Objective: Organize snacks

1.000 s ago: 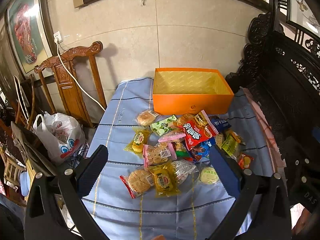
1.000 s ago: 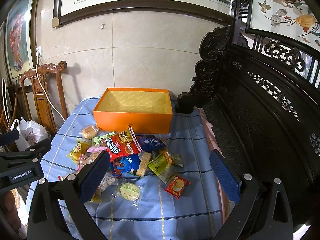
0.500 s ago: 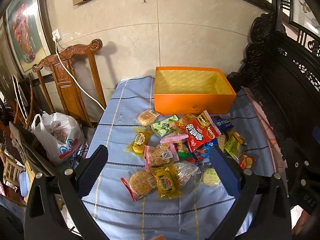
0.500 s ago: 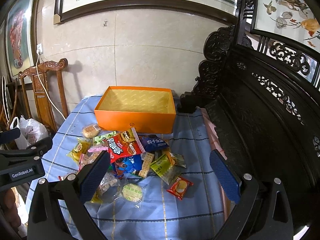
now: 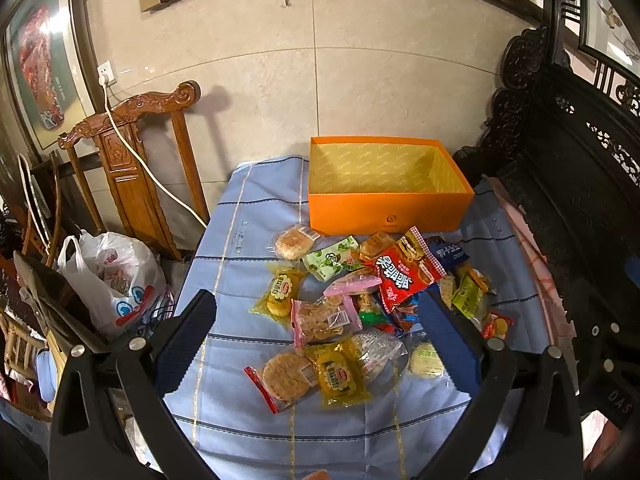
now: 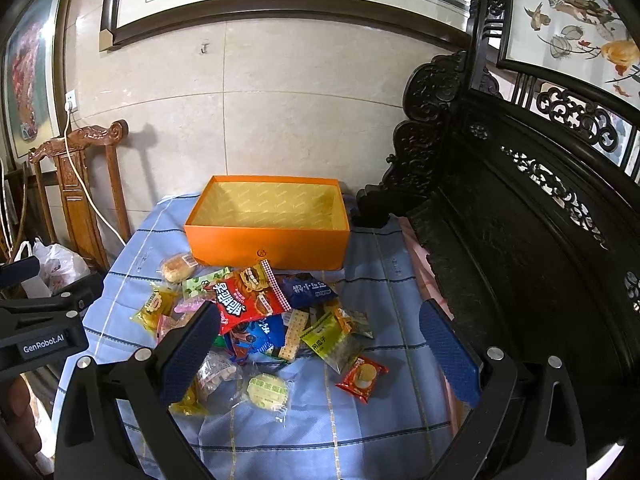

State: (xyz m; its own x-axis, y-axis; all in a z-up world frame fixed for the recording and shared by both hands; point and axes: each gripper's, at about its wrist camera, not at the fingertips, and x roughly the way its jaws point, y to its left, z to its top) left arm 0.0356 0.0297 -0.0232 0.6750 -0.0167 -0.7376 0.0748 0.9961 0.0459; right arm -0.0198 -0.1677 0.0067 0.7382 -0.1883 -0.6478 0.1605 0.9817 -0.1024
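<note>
Still pre-grasp: both the left gripper (image 5: 316, 332) and right gripper (image 6: 320, 336) hover spread wide, holding nothing, over the snack pile (image 5: 360, 304) on the blue cloth (image 5: 240, 240); orange box (image 6: 266, 240) behind looks empty, floor partly hidden. Next: drop onto one packet, pinch, carry boxward. Only the right view shows the red packet (image 6: 362, 374) clearly; the left view shows the plastic bag (image 5: 112, 280).

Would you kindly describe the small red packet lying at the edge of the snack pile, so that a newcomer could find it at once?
Start at the open orange box on the blue striped tablecloth; the snack pile spreads out in front of it. At the pile's near right corner, just past the green packet, lies the small red packet. Unlike the large red bag mid-pile, it is tiny, squarish and shows a round yellow centre.
</note>
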